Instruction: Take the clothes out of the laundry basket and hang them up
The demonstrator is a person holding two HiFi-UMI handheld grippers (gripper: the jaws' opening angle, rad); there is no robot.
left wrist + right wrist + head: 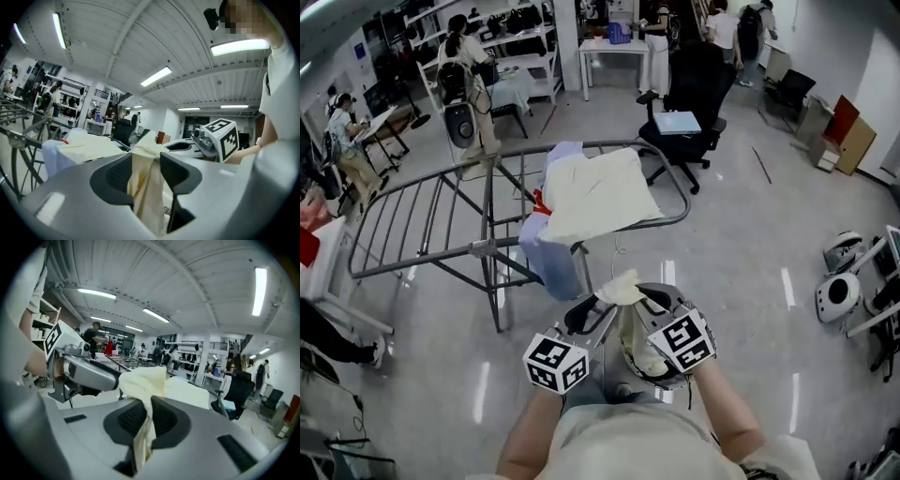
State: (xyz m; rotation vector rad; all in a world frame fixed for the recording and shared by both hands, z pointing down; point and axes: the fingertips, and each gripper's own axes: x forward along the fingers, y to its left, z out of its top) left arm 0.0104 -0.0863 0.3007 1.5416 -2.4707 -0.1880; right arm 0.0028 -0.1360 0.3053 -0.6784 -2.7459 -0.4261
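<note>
Left tool (584, 315): jaws apart, cream garment (624, 289) hanging loose between them, lower centre of frame.
Right tool (654, 302): clamped on the same garment.
Risk: with one firm hold, the cloth may sag or slip before reaching the drying rack (422, 192), upper left.

A black office chair (698, 80) stands near a white table (614, 44); shelving (528, 59) lines the far wall

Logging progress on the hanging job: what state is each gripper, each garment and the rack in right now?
Left gripper: jaws apart, cream cloth between them.
Right gripper: jaws shut on cream cloth.
Cream cloth: held up, bunched between both grippers.
Drying rack: unfolded, standing.
Cream garment: draped over the rack.
Light blue garment: hanging over the rack.
</note>
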